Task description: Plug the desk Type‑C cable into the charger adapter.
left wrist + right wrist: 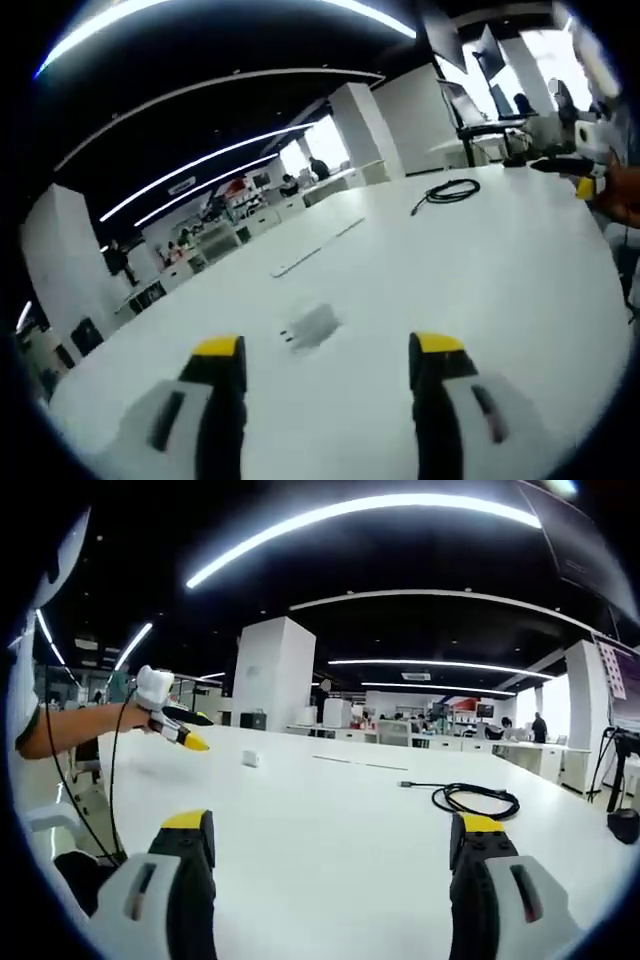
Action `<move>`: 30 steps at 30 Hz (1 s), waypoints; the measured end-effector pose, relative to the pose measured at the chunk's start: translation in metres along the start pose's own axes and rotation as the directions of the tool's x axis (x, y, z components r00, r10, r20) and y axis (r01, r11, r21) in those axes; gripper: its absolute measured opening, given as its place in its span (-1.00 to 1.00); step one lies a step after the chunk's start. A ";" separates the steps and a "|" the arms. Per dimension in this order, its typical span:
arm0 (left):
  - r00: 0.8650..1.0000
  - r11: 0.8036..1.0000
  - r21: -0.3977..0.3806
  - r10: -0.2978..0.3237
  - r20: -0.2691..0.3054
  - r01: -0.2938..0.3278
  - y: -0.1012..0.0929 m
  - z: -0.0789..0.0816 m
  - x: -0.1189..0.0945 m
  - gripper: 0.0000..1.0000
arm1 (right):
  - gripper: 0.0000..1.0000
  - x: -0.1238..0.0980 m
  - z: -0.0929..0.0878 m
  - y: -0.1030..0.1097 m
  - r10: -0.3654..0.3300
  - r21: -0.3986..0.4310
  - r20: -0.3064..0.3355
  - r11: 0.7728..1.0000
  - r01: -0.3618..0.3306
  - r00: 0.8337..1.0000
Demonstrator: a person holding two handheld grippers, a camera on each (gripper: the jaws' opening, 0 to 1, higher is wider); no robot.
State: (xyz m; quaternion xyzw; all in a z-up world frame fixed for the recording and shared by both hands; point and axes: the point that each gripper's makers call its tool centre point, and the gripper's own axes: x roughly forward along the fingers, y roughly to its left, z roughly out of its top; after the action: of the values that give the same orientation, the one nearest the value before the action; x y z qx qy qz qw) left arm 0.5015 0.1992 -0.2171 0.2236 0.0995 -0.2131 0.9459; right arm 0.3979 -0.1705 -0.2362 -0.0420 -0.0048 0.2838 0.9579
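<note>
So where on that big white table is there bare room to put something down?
Almost everywhere. The white table is bare between the small white charger adapter and the coiled black cable, and again in front of both hand-held grippers, left and right. Only those two items and a thin strip on the tabletop take up space.

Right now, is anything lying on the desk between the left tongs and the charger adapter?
Nothing visible does. The charger adapter lies alone on the white desk just ahead of the open left tongs, bare tabletop between them. The coiled black cable lies far beyond it.
</note>
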 end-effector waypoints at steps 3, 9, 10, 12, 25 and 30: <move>1.000 0.999 0.025 -0.021 -0.007 0.021 0.006 0.003 0.009 0.26 | 0.98 0.000 -0.002 0.000 -0.001 -0.002 -0.006 1.000 0.001 1.000; 0.997 0.993 0.085 -0.075 -0.018 0.077 0.016 0.012 0.028 0.14 | 0.96 -0.001 0.001 0.002 -0.005 -0.004 -0.004 1.000 0.005 1.000; 0.995 0.991 0.093 -0.093 -0.025 0.095 0.018 0.013 0.034 0.13 | 0.96 -0.001 0.001 0.002 -0.006 -0.005 -0.004 1.000 0.006 1.000; 0.991 0.987 0.091 -0.126 -0.054 0.130 0.018 0.009 0.040 0.13 | 0.96 -0.001 0.002 0.003 -0.005 -0.006 -0.004 1.000 0.005 1.000; 0.944 0.946 0.141 -0.262 -0.198 0.292 0.017 0.005 0.083 -0.14 | 0.93 -0.001 0.004 0.000 -0.003 -0.019 0.004 1.000 0.003 1.000; 0.919 0.930 0.144 -0.292 -0.263 0.337 0.020 -0.008 0.092 -0.26 | 0.92 -0.001 0.003 -0.001 -0.005 -0.018 0.002 1.000 0.005 1.000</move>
State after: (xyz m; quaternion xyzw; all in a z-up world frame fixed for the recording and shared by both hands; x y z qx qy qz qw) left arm 0.5910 0.1864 -0.2430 0.3158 0.2263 -0.3430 0.8552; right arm 0.3978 -0.1718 -0.2328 -0.0504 -0.0082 0.2816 0.9582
